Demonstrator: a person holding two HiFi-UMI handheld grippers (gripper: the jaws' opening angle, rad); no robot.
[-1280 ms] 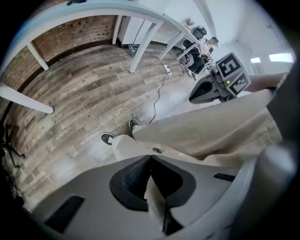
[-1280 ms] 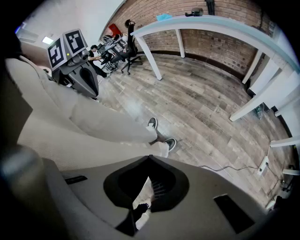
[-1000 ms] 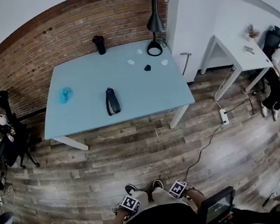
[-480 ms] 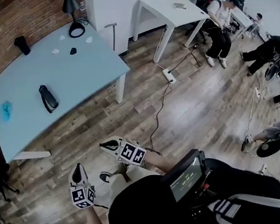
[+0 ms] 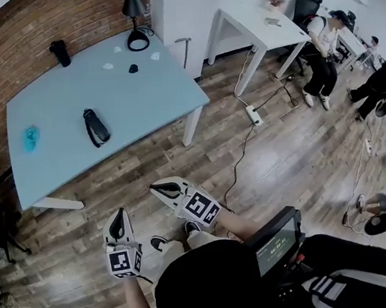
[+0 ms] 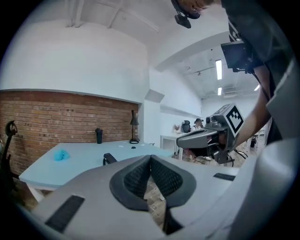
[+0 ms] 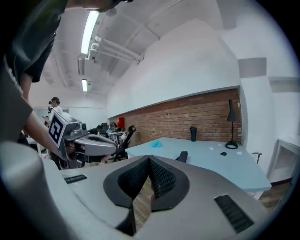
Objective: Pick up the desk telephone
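The desk telephone [image 5: 95,127], a black handset-shaped unit, lies near the middle of the light blue table [image 5: 152,102]; it also shows small in the left gripper view [image 6: 109,158] and the right gripper view [image 7: 182,156]. Both grippers hover over the wooden floor, well short of the table and pointing roughly toward it. My left gripper [image 5: 120,214] is shut, its pads meeting at the tip [image 6: 150,158], with nothing held. My right gripper [image 5: 156,187] is also shut and empty [image 7: 149,158]. Each one appears in the other's view: the right gripper [image 6: 206,138], the left gripper [image 7: 89,143].
On the table stand a black lamp [image 5: 134,10], a black cup [image 5: 60,53], a blue crumpled thing [image 5: 31,137] and a small black object [image 5: 133,68]. A white desk [image 5: 260,16] with seated people is at the right. A power strip [image 5: 252,114] and cable lie on the floor.
Both grippers have risen from down by the feet and swung up to point outward toward the table. The head view has turned, so the table now sits at the upper left.
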